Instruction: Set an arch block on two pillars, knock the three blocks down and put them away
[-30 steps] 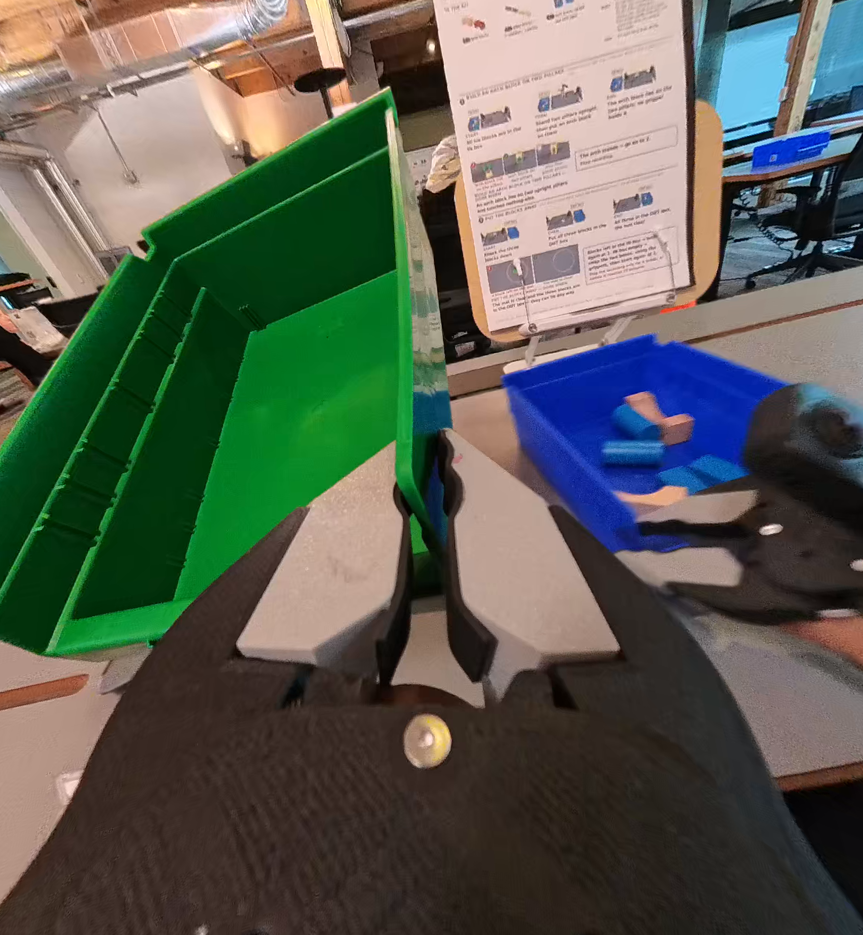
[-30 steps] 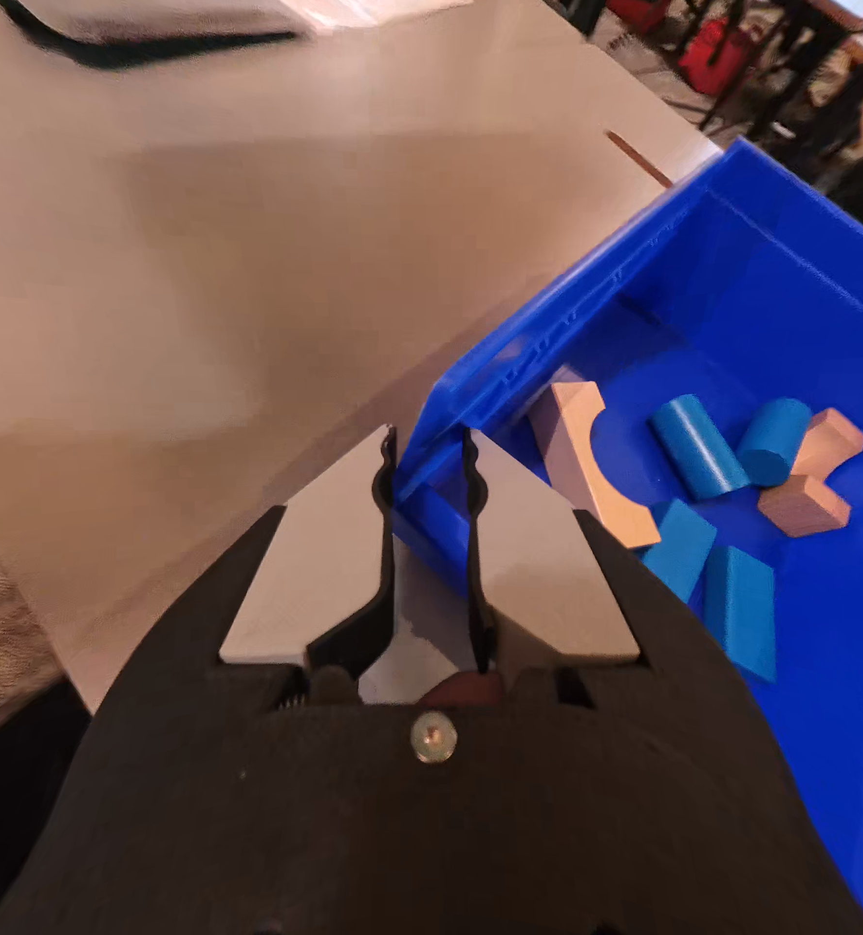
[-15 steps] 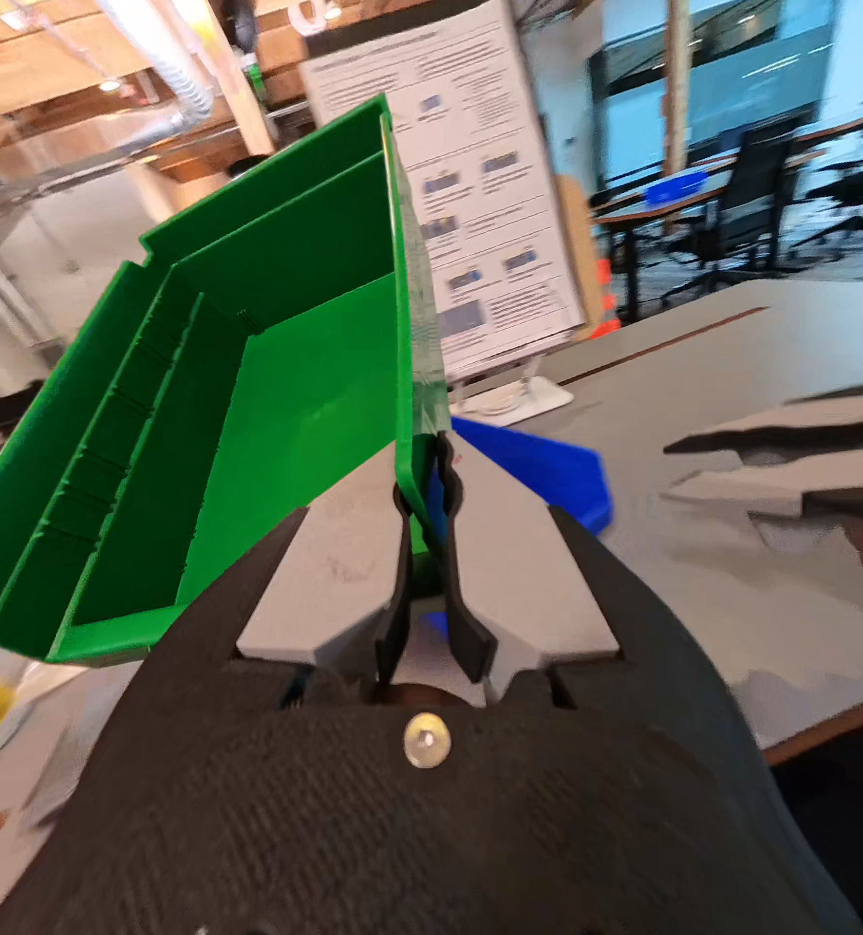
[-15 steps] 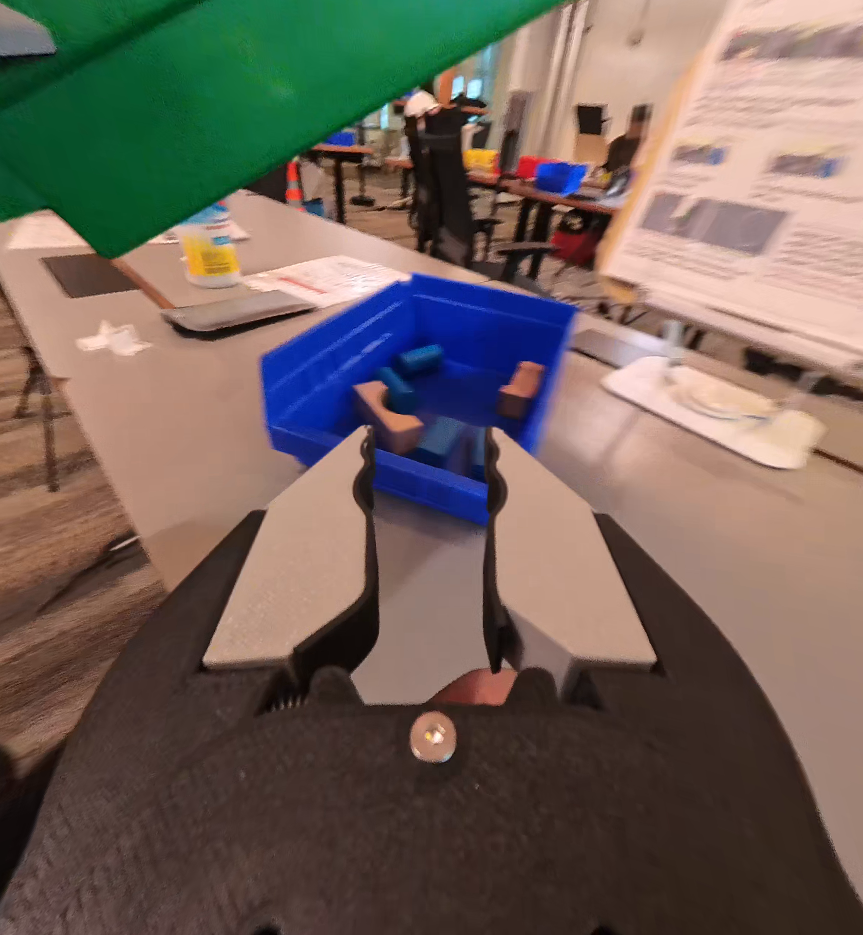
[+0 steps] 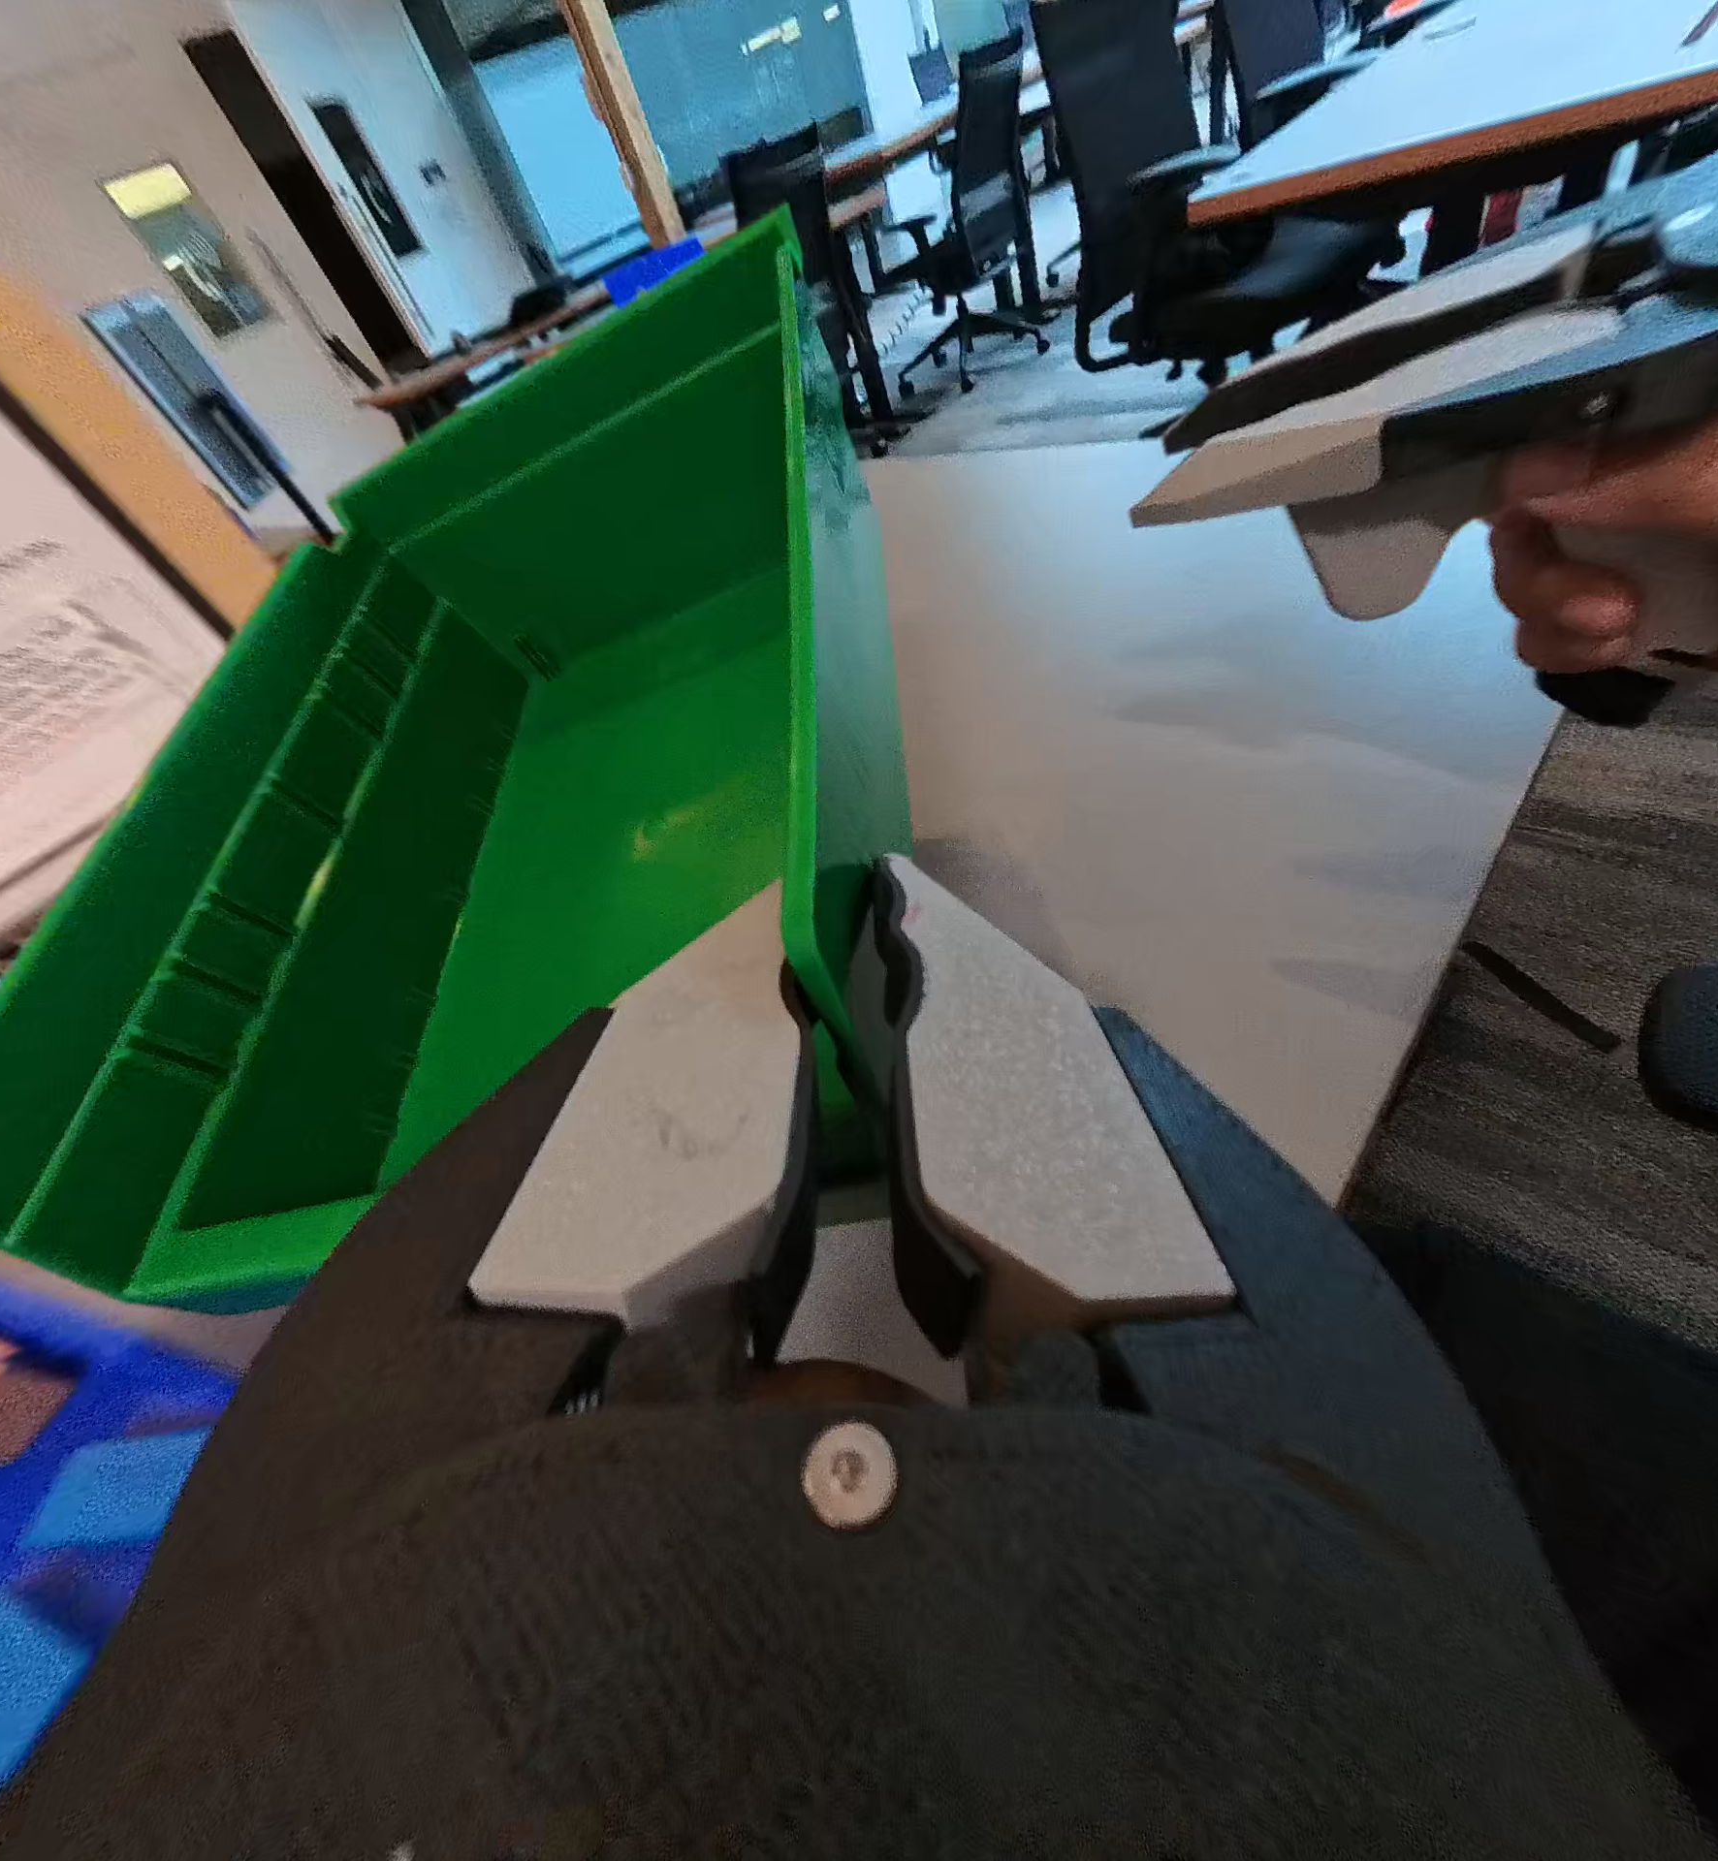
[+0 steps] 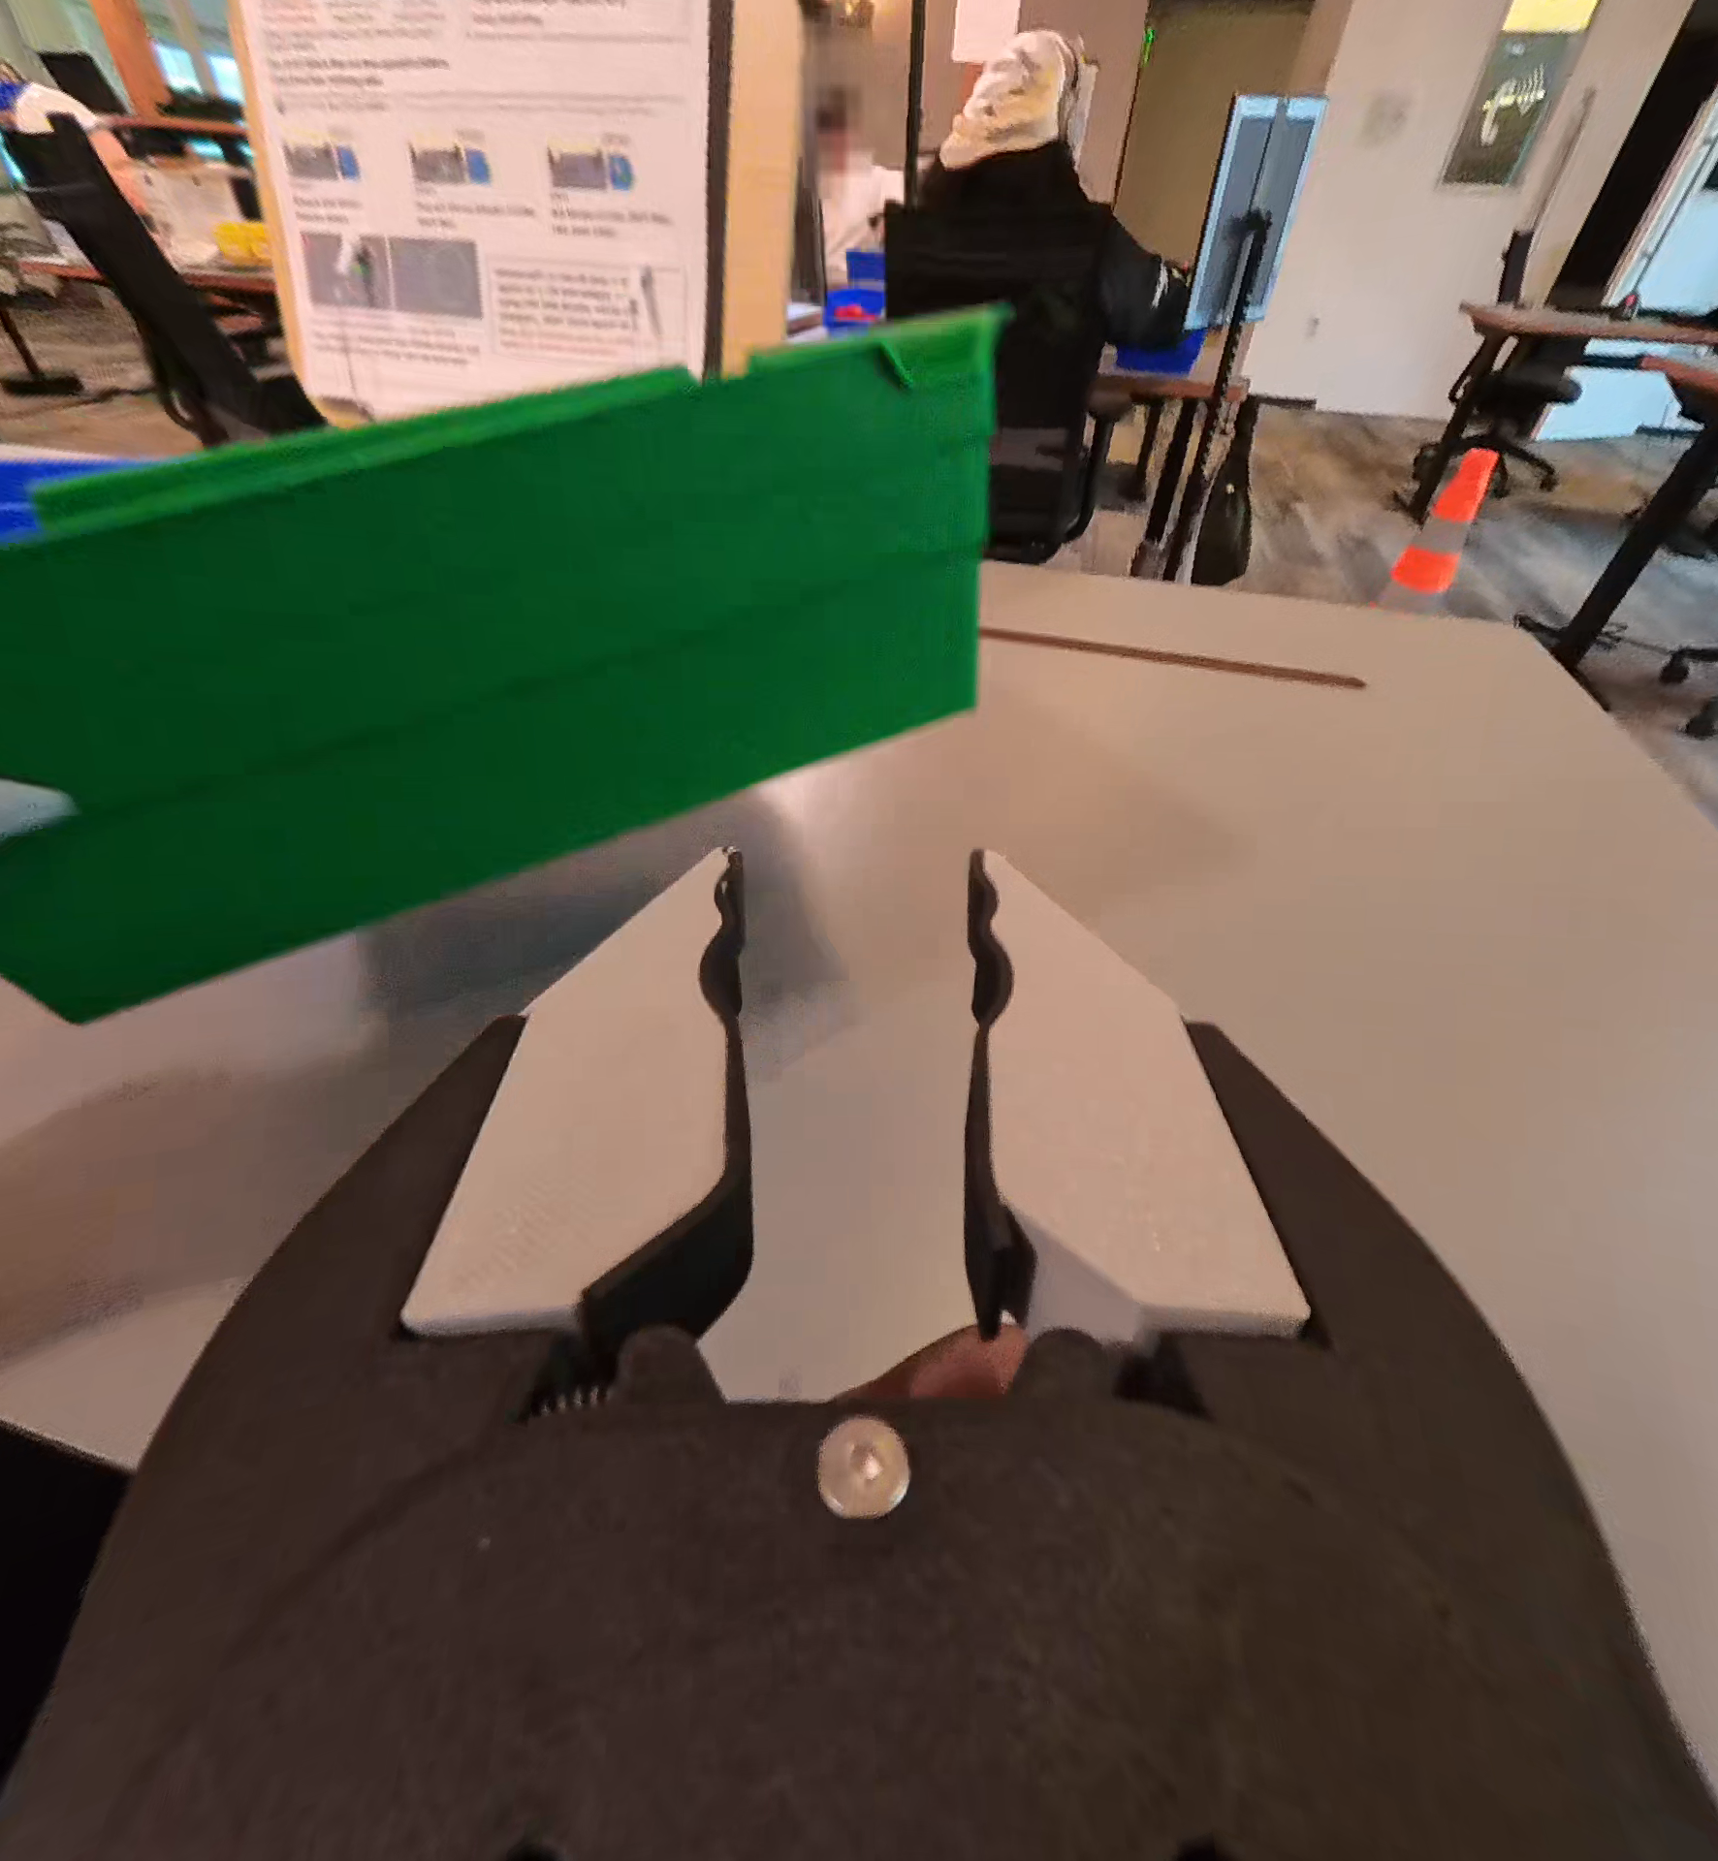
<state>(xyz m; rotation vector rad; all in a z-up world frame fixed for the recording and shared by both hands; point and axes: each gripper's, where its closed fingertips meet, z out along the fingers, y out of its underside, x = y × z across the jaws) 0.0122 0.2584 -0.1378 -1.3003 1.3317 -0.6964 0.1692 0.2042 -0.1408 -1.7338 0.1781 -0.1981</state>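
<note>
My left gripper [image 5: 835,886] is shut on the side wall of an empty green bin [image 5: 553,806] and holds it lifted and tilted above the grey table [image 5: 1187,755]. The same bin [image 6: 452,655] crosses the left half of the right wrist view, in the air. My right gripper [image 6: 850,866] is open and empty over the table, to the right of the bin; it also shows in the left wrist view [image 5: 1338,443], held by a hand. A blue bin [image 5: 19,1490] with blurred blue and wooden blocks is at the lower left of the left wrist view.
An instruction poster [image 6: 492,191] stands on a board behind the bins. The table edge [image 5: 1419,1057] runs close on the right, with carpet beyond. Office chairs [image 5: 1167,232], desks, an orange cone [image 6: 1439,534] and a seated person [image 6: 1016,262] are in the background. Across from one pair of fingers to the other is roughly 20 centimetres.
My left gripper has swung the green bin to the right, away from the poster; the blue bin now lies at its lower left. My right gripper let go of the blue bin, opened wider and turned right.
</note>
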